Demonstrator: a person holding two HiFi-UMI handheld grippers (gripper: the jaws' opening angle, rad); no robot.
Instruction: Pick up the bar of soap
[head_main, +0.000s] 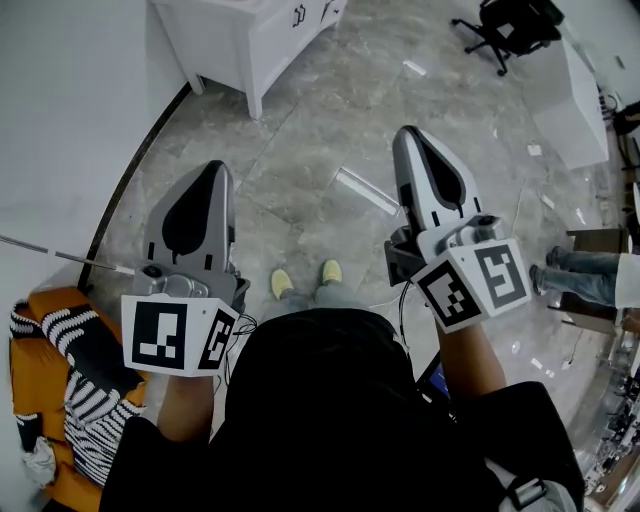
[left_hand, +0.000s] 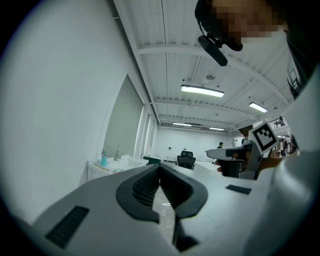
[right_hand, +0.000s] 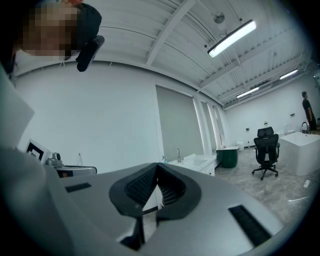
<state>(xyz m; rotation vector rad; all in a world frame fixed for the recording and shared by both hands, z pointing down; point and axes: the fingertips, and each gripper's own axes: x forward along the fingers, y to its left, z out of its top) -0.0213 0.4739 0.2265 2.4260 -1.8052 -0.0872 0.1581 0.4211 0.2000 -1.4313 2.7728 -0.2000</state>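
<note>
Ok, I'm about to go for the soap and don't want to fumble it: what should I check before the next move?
1. Soap in sight: not ok; no bar shows in any view.
2. Left gripper empty: ok; jaws together, nothing between.
3. Right gripper empty: ok; jaws together, nothing between.
4. Jaws open for a grasp: not ok; both shut.
5. Sink counter close enough: probably not ok; it stands well ahead.
6. Soap on that counter: cannot tell; too small.
</note>
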